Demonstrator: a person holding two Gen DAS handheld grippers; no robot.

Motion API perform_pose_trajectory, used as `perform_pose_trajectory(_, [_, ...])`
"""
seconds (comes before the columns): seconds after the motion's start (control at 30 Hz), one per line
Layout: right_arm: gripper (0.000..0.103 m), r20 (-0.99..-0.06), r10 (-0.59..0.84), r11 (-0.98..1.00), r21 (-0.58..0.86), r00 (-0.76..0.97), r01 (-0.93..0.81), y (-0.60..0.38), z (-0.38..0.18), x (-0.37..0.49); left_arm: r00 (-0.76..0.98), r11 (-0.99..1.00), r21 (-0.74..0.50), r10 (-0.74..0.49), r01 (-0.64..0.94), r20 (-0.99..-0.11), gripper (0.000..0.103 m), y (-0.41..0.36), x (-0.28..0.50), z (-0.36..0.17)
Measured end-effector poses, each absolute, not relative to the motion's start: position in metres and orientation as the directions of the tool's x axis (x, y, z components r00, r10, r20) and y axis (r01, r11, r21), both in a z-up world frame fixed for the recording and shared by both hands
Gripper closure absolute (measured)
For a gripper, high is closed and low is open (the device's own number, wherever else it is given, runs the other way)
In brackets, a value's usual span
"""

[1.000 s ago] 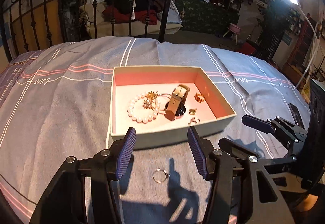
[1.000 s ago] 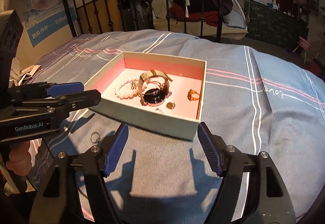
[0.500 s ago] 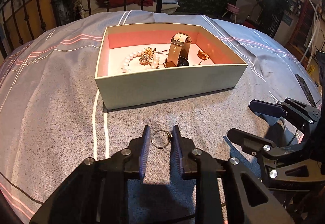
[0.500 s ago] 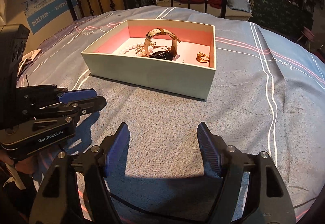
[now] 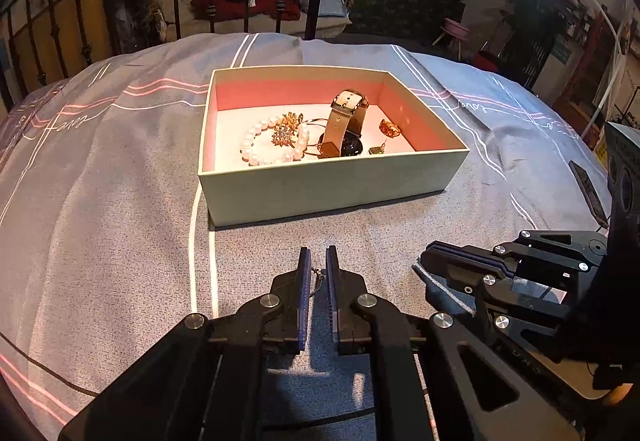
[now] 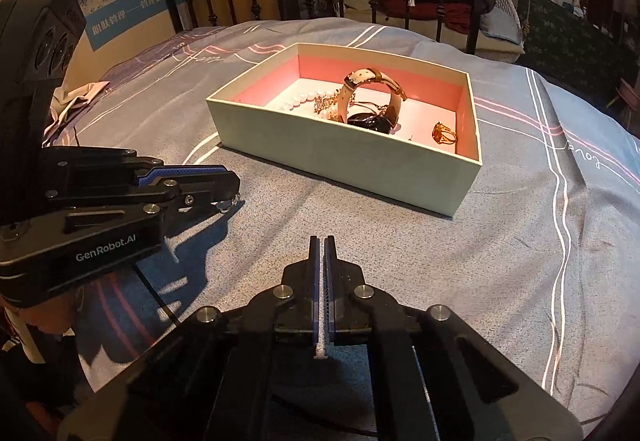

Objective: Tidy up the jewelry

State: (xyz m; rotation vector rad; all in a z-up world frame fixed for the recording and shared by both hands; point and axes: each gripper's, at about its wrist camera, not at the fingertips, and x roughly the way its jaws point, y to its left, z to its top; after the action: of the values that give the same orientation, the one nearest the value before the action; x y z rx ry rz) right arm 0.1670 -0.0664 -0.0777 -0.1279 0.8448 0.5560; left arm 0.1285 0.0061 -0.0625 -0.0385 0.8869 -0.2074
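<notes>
A small silver ring (image 5: pixel 317 275) is pinched between the blue pads of my left gripper (image 5: pixel 317 257), which is shut on it just above the grey bedspread. In the right wrist view the left gripper (image 6: pixel 226 187) shows the ring (image 6: pixel 229 203) at its tip. Beyond stands the open box (image 5: pixel 328 181) with a pink lining. It holds a pearl bracelet (image 5: pixel 272 147), a gold brooch (image 5: pixel 286 129), a tan-strapped watch (image 5: pixel 344 121) and a gold ring (image 5: pixel 390 128). My right gripper (image 6: pixel 320 241) is shut, with nothing between its pads, over bare bedspread in front of the box (image 6: pixel 340 157).
A black iron bed rail (image 5: pixel 312 1) runs behind the box. A dark flat object (image 5: pixel 586 189) lies at the bed's right edge, and a crumpled cloth (image 6: pixel 76 97) at the left. A hand (image 6: pixel 44 321) holds the left gripper's handle.
My left gripper came down and closed its jaws on the silver ring lying on the bedspread. My right gripper, wide open before, has snapped shut and sunk a little.
</notes>
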Motion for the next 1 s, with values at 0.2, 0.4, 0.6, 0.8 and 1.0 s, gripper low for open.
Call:
perform_pose_trajectory(0.2, [0.1,-0.708,0.424,0.858,0.114,0.565,-0.501,-0.073,-0.066,0.167,0.646,0.977,-0.15,-0.211,0.149,-0.733,0.098,0.023,0.13,-0.043])
perform_pose_trajectory(0.4, [0.1,-0.692,0.481,0.827,0.154,0.538,-0.541,-0.063,-0.062,0.169,0.663,0.97,-0.208,-0.24,0.129,-0.709,0.1,0.036,0.135,-0.026])
perform_pose_trajectory(0.6, [0.091,-0.73,0.536,0.755,0.189,0.424,-0.628,-0.027,-0.072,0.178,0.675,0.97,-0.218,-0.23,0.105,-0.701,0.1,0.041,0.135,-0.02])
perform_pose_trajectory(0.8, [0.048,-0.761,0.511,0.73,0.138,0.401,-0.669,0.005,-0.079,0.185,0.679,0.976,-0.209,-0.19,0.055,-0.709,0.1,0.055,0.132,-0.022])
perform_pose_trajectory(1.0, [0.083,-0.791,0.48,0.713,0.1,0.38,-0.694,0.016,-0.088,0.185,0.67,0.974,-0.224,-0.187,0.031,-0.719,0.1,0.065,0.131,-0.027])
